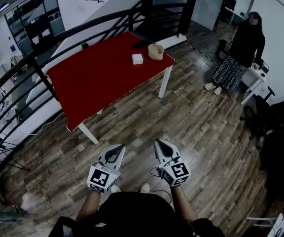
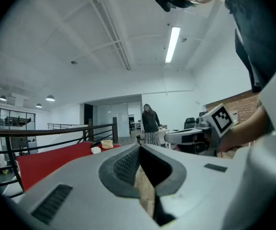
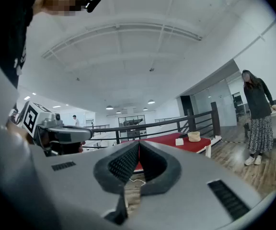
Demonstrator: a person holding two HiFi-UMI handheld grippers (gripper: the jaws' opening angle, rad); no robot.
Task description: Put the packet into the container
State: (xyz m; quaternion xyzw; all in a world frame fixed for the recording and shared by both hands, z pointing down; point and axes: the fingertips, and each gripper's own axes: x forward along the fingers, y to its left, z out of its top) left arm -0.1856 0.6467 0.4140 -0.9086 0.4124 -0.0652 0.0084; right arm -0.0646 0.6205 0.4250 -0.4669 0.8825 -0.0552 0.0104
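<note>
A white packet (image 1: 137, 59) lies on the red table (image 1: 97, 75) near its far right corner, beside a small tan container (image 1: 156, 51). Both show small and far off in the gripper views: the packet (image 2: 96, 150) (image 3: 179, 141) and the container (image 2: 107, 143) (image 3: 194, 136). My left gripper (image 1: 115, 152) and right gripper (image 1: 162, 146) are held side by side over the wooden floor, well short of the table. Both are shut with nothing between their jaws.
A black railing (image 1: 43, 53) curves behind the table. A person (image 1: 240, 51) stands at the right by a white desk (image 1: 258, 80). Dark office chairs (image 1: 275, 120) sit at the far right. Wooden floor (image 1: 201, 132) lies between me and the table.
</note>
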